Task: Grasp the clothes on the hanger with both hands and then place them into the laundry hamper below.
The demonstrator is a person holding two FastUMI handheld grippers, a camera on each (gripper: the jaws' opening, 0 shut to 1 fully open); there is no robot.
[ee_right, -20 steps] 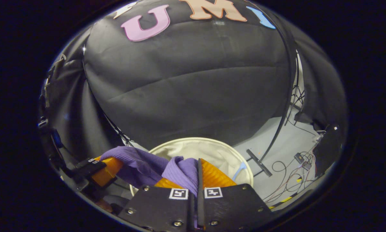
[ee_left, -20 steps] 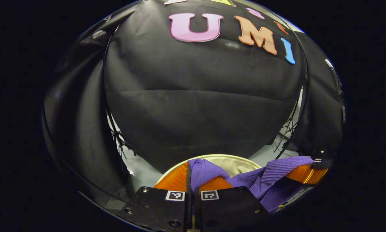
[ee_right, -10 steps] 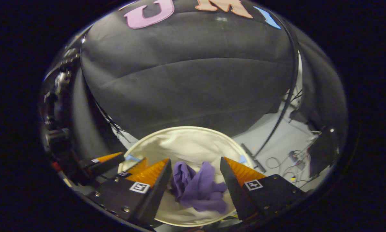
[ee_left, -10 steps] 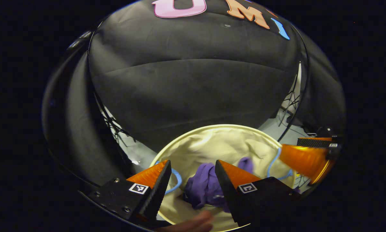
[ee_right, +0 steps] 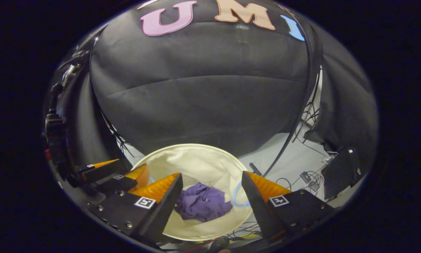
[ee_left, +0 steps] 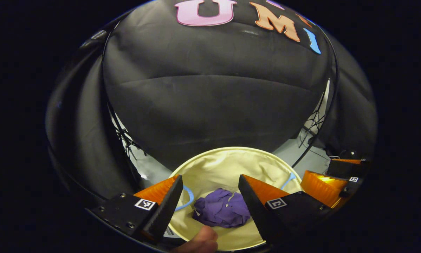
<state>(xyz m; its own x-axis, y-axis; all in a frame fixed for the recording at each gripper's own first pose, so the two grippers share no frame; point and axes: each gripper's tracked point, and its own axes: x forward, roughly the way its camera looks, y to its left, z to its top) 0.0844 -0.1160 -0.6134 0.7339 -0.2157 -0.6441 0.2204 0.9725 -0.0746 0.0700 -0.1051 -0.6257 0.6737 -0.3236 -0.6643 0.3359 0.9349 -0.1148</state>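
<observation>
While both claws gape, clothes (ee_left: 221, 212) lie below.

The garment (ee_left: 221, 212) is lying inside the laundry hamper (ee_left: 210, 165), below both open grippers, before the booth wall (ee_left: 214, 105).

No legible text or labels anywhere.
</observation>
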